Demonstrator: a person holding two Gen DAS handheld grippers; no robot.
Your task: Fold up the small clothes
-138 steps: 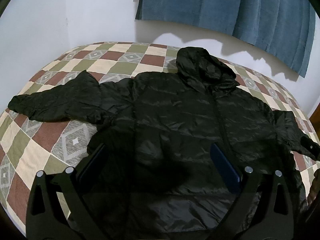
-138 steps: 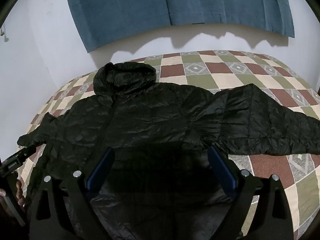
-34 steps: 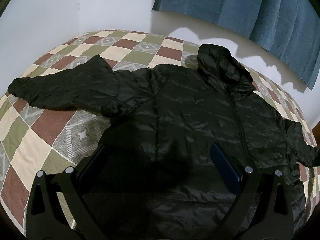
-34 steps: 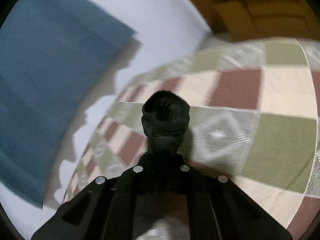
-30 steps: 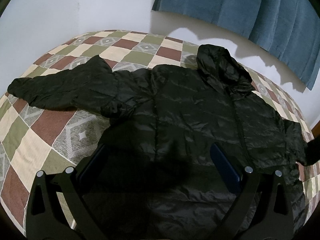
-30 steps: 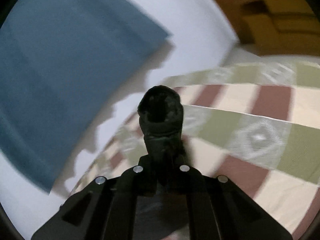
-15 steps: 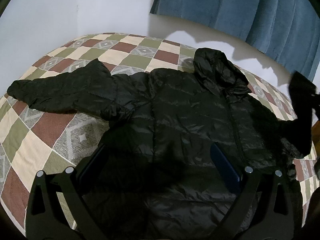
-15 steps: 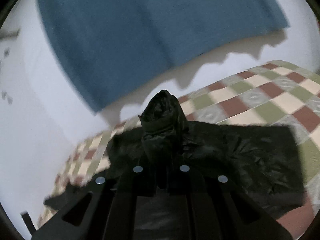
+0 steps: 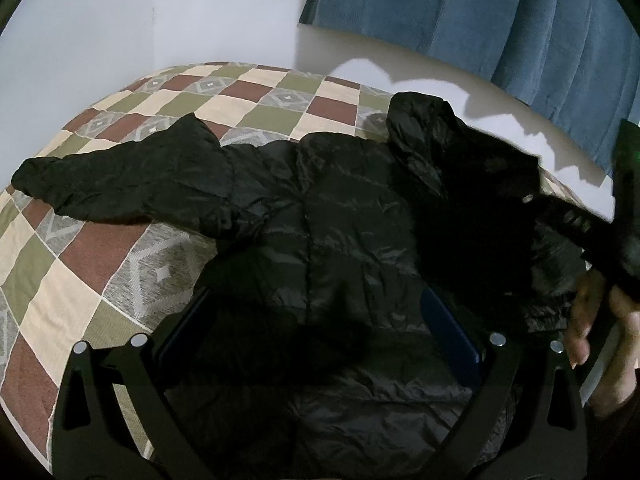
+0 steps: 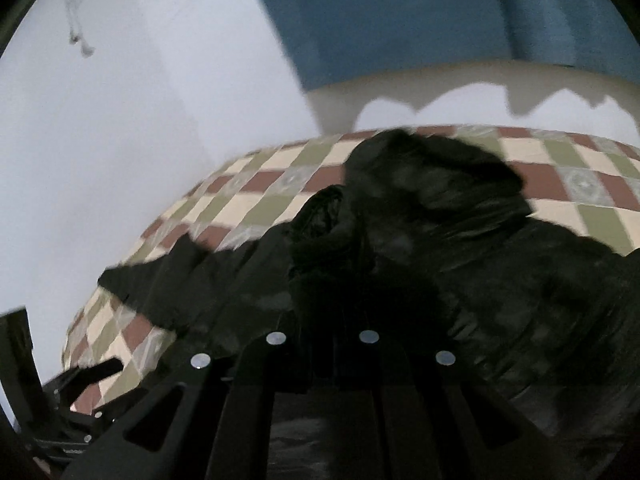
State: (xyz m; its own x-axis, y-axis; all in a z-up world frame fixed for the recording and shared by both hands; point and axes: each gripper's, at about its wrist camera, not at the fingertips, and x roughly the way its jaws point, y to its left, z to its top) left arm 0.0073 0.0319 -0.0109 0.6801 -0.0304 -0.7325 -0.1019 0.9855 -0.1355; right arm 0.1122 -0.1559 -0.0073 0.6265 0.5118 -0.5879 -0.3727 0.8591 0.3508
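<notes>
A black hooded puffer jacket [image 9: 340,220] lies front-up on a checkered quilt [image 9: 80,272], its hood [image 9: 420,120] toward the wall. One sleeve [image 9: 120,176] stretches out flat to the left. My right gripper [image 10: 323,320] is shut on the cuff [image 10: 320,228] of the other sleeve. In the left wrist view that gripper [image 9: 524,198] comes in from the right in a person's hand [image 9: 588,312]. It holds the sleeve [image 9: 480,200] over the jacket's chest. My left gripper [image 9: 316,332] stands open over the lower hem, with nothing between its blue pads [image 9: 448,336].
A blue curtain [image 9: 480,20] hangs on the white wall behind the bed. The quilt shows bare to the left of and behind the jacket. The left gripper's frame [image 10: 80,372] shows at the lower left of the right wrist view.
My right gripper, still shut on the cuff, has swung in from beyond the jacket's right side and carried the sleeve across over the chest. The left gripper has stayed put.
</notes>
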